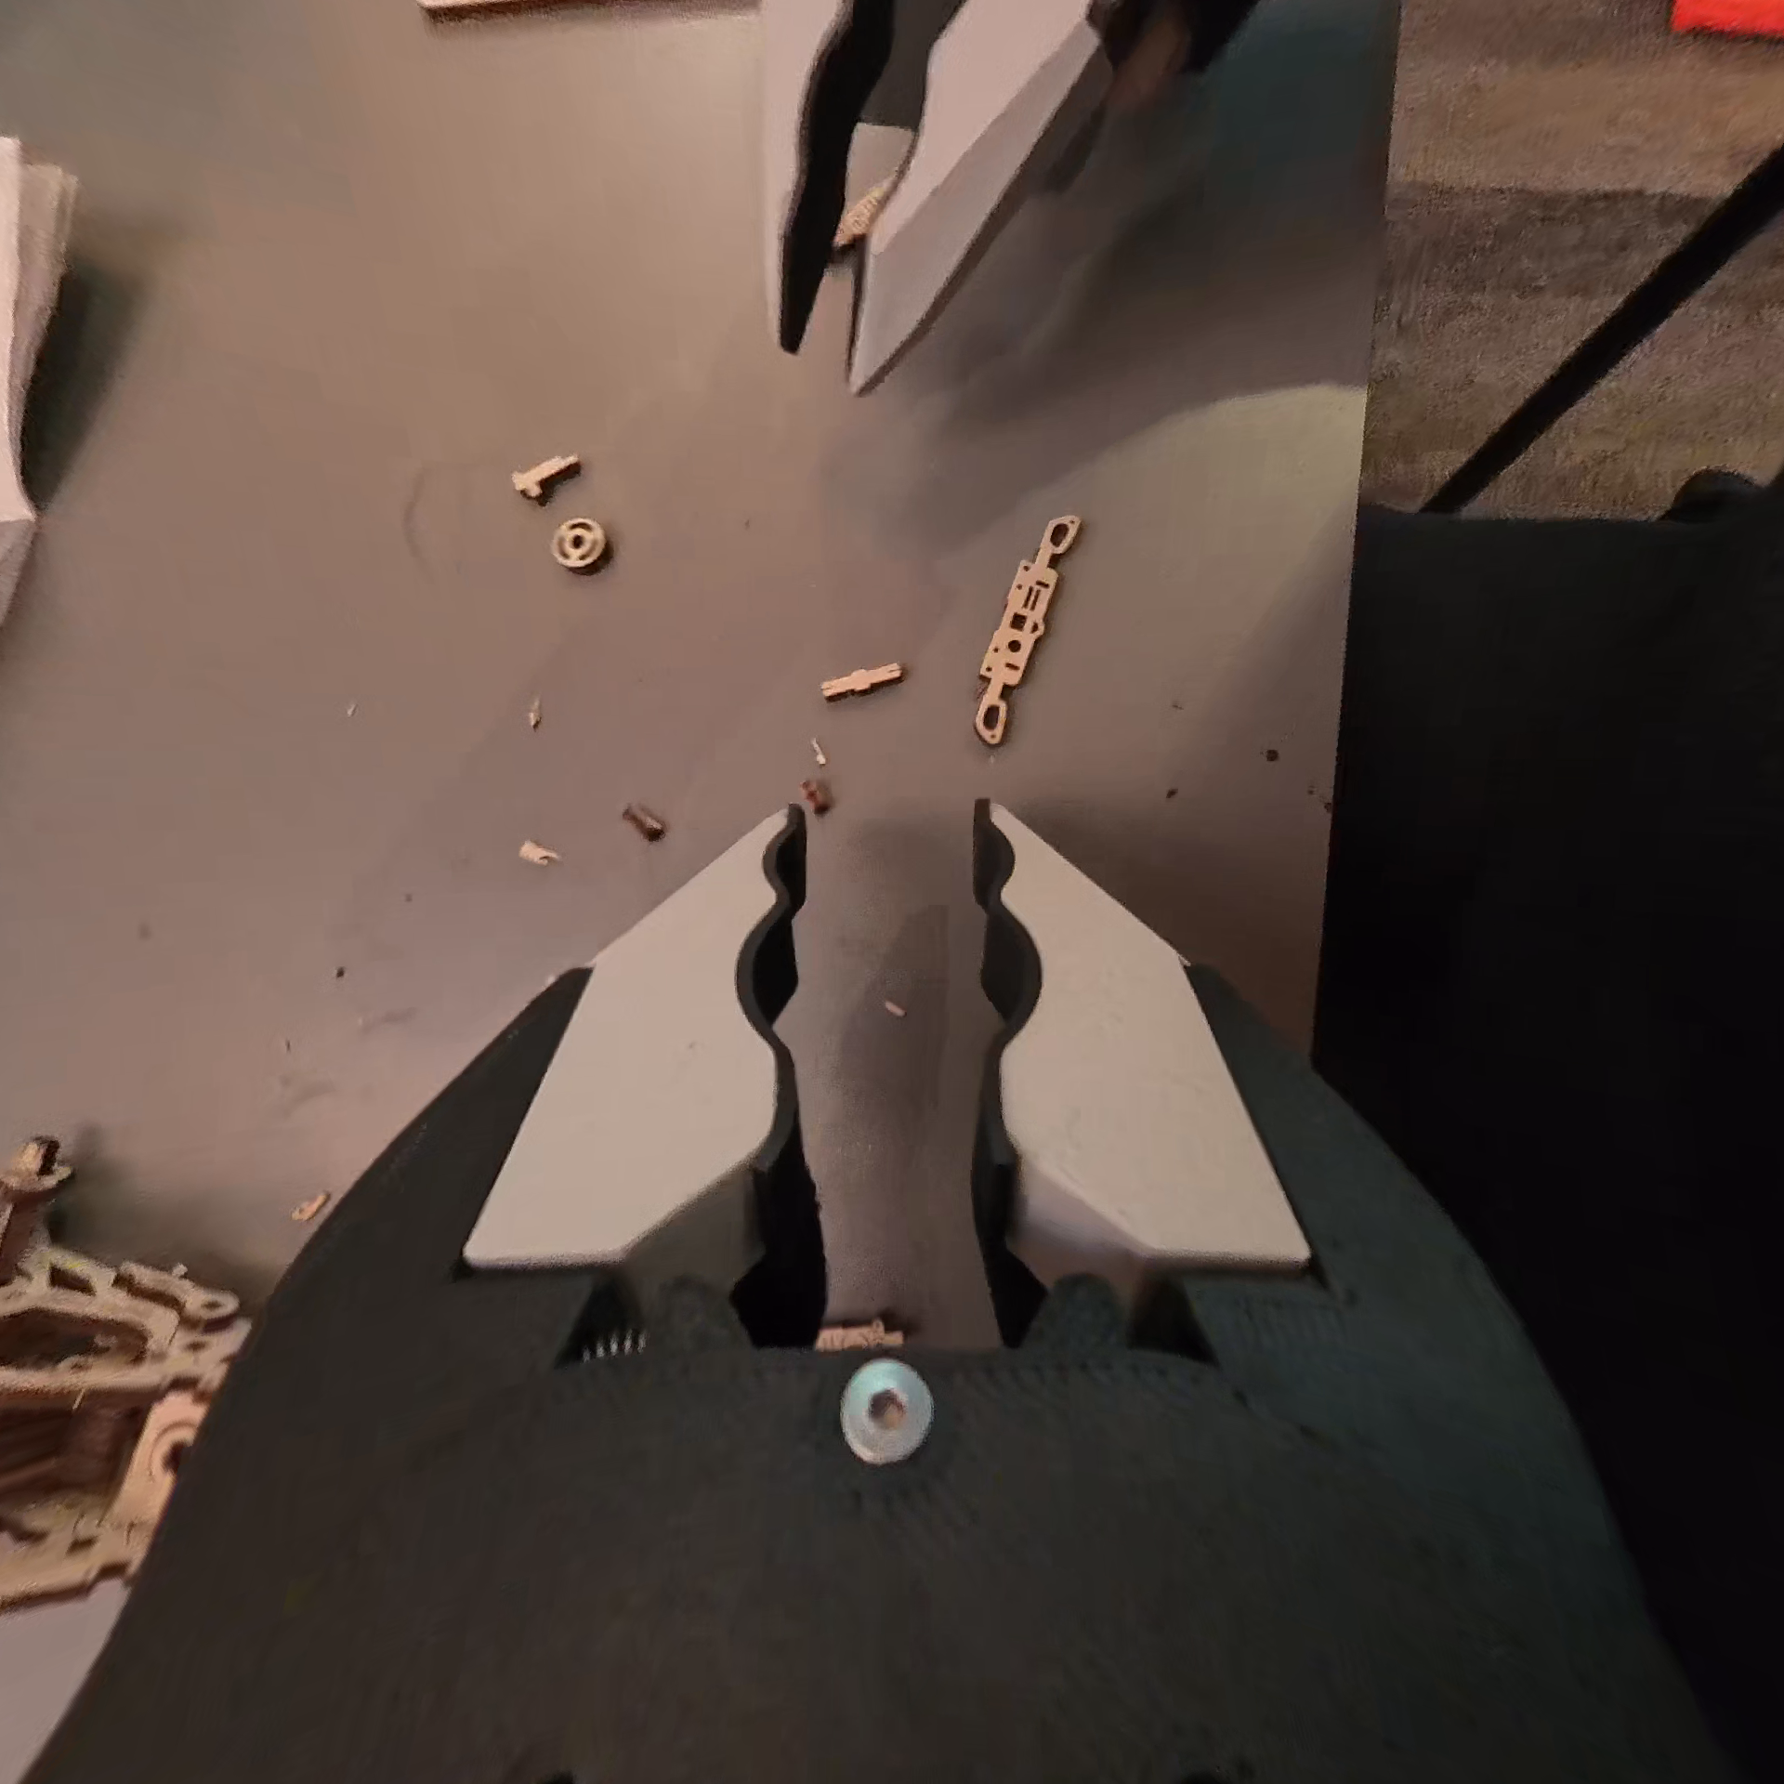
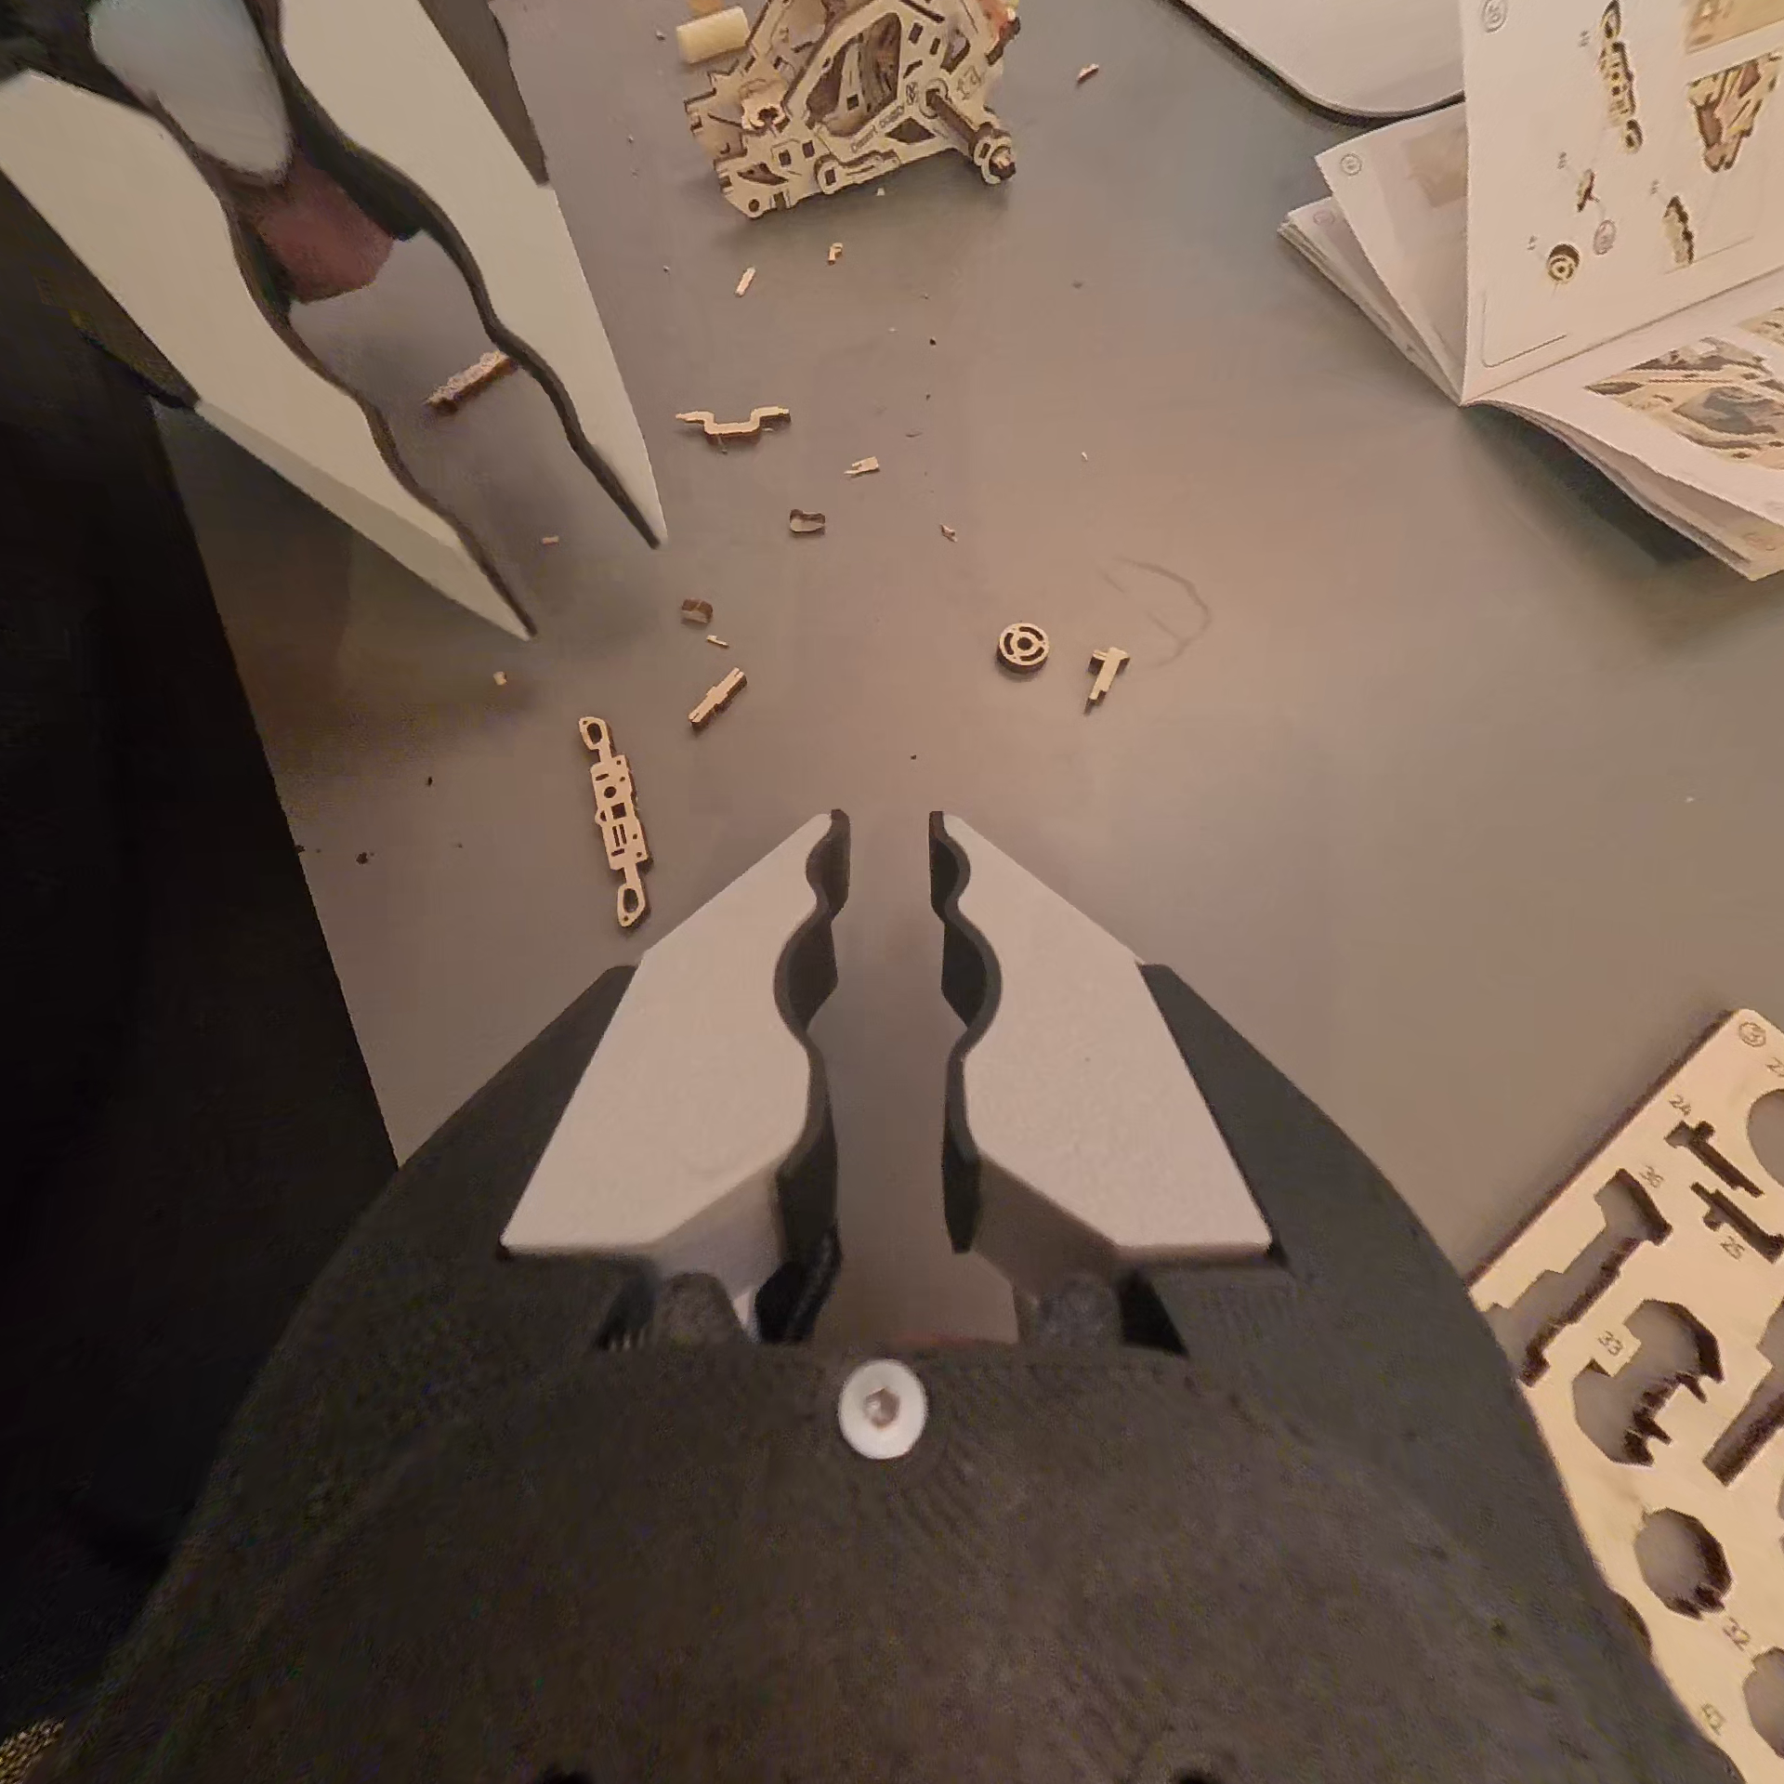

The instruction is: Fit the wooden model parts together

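Loose wooden parts lie on the grey table (image 1: 290,869): a long perforated strip (image 1: 1023,627) (image 2: 615,821), a short rod (image 1: 862,682) (image 2: 717,697), a small wheel (image 1: 582,545) (image 2: 1023,647) and a small T-shaped piece (image 1: 547,478) (image 2: 1105,671). The partly built wooden model (image 1: 87,1351) (image 2: 850,106) stands at the table's side. My left gripper (image 1: 888,811) is open and empty, just short of the rod and strip. My right gripper (image 2: 888,816) is open a little and empty, facing it from across the parts (image 1: 825,365). The left gripper also shows in the right wrist view (image 2: 589,587).
A bent bracket piece (image 2: 734,423) and several wood chips lie between the grippers. An open instruction booklet (image 2: 1593,290) lies at the right wrist view's upper right. A punched-out wooden sheet (image 2: 1641,1351) lies at its lower right. The table edge (image 1: 1351,676) borders dark fabric. There is about 10 centimetres between the tips of the two grippers. My left tips are roughly 4 centimetres from the short rod (image 1: 862,682). My right wrist view (image 2: 711,690) looks at it from another angle. About 6 centimetres separates my right fingertips from the small wheel (image 2: 1023,647). Look for it in the left wrist view (image 1: 582,537) too. My right gripper's tips are some 7 centimetres from the small T-shaped piece (image 2: 1105,671). Seen from the left wrist view (image 1: 543,468) as well.
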Demonstrator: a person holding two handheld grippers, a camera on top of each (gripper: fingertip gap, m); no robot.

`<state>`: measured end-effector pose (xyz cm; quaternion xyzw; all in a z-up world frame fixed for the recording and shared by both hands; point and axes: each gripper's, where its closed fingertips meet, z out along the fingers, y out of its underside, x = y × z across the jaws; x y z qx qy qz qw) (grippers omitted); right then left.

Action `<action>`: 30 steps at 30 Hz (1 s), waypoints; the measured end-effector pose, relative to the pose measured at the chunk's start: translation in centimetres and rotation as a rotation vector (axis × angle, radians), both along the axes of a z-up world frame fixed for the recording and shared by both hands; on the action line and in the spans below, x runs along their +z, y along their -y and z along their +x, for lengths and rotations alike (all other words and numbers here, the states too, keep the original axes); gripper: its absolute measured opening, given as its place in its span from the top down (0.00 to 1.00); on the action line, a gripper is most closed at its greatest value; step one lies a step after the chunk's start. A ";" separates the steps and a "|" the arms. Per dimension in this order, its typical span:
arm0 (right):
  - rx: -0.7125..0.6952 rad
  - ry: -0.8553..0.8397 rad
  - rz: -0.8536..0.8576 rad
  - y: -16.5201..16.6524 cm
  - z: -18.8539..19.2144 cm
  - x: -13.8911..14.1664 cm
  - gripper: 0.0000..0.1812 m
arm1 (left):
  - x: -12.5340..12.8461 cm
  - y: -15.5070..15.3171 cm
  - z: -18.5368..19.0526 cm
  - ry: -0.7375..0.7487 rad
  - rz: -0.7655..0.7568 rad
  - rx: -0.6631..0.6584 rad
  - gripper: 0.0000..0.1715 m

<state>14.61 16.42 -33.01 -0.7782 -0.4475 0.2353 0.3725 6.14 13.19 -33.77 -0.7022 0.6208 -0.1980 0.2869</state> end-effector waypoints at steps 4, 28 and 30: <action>-0.006 -0.003 0.000 0.0 0.2 0.0 0.92 | -1.4 0.3 0.4 -0.042 -0.046 -0.011 0.74; -0.022 -0.034 -0.006 -0.2 0.5 -0.1 0.92 | -1.1 0.6 0.7 0.061 -0.126 0.023 0.58; -0.024 -0.039 -0.004 -0.2 0.5 0.0 0.92 | -1.1 0.6 0.5 0.068 -0.128 0.030 0.57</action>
